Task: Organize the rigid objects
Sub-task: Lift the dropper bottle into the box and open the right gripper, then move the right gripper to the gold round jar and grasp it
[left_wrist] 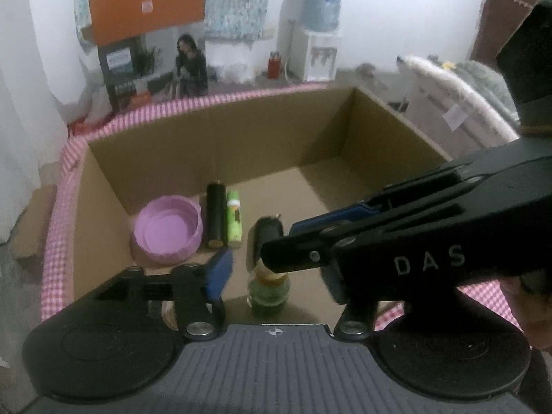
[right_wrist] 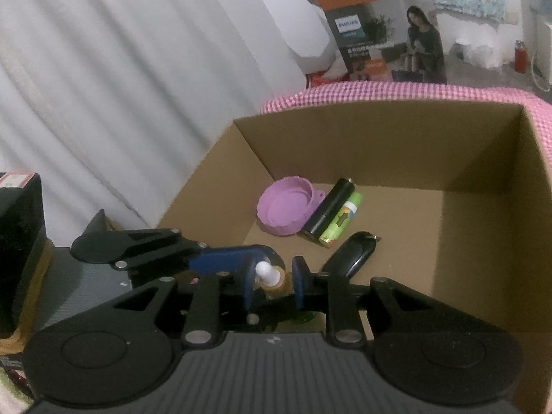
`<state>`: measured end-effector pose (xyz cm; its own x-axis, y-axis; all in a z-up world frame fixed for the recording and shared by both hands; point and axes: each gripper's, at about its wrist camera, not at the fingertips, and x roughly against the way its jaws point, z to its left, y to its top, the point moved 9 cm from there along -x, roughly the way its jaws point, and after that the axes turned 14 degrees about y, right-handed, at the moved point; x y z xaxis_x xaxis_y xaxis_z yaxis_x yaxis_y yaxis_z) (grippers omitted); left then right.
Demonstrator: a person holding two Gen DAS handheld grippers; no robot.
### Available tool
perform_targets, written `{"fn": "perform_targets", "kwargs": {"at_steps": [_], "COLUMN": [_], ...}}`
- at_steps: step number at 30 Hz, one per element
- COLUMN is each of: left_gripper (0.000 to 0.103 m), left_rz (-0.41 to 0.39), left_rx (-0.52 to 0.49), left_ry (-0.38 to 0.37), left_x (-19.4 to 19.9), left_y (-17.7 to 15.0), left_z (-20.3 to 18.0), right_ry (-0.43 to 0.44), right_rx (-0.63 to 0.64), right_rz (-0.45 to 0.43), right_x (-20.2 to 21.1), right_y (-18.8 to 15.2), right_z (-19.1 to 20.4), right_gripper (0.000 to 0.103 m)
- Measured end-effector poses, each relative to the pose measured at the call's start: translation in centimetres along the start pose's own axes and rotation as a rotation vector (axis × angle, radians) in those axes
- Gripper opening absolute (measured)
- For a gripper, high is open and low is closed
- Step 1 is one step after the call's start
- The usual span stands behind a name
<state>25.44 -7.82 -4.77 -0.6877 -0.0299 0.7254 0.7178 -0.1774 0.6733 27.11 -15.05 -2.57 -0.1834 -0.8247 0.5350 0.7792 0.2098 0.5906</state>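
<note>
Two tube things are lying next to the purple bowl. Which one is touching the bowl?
The black tube. It lies right against the purple bowl, while the green tube lies on the black one's far side, away from the bowl.

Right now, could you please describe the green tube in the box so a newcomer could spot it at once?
Look inside the open cardboard box, toward its near left corner where a purple bowl sits. Right of the bowl lie two tubes side by side: a black cylinder, then the green tube. It is the only bright lime item, with a white band.
</note>
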Motion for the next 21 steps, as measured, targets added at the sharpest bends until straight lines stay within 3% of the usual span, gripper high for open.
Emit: {"fn": "perform_targets", "kwargs": {"at_steps": [3,4,5,13,21], "left_gripper": [0.072,0.075,0.077,0.099,0.103], "left_rz": [-0.05,-0.068,-0.083,-0.197,-0.218], "left_rx": [-0.014,-0.018,-0.02,-0.034,-0.099], "left_ry": [0.008,0.008,0.007,-0.014,-0.054], "left_x": [1.6,2.2,2.8,7.4,9.9], "left_y": [0.3,0.4,0.4,-0.1,-3.5], "left_z": [0.0,-0.1,-0.1,-0.7,-2.1], "right_ry": [-0.013,-0.018,-0.02,-0.045,-0.055], "right_rx": [0.008,0.011,0.018,0.042,-0.019], "right_rz": [-0.039,-0.06,-0.079,-0.223,-0.352], "right_x": [1.5,2.2,2.9,9.2,13.6], "right_y": [0.1,0.1,0.1,-1.2,-4.7], "right_z": [0.7,1.0,1.3,4.3,5.3], "right_gripper": [0.037,0.05,0.055,0.059,0.061]}}
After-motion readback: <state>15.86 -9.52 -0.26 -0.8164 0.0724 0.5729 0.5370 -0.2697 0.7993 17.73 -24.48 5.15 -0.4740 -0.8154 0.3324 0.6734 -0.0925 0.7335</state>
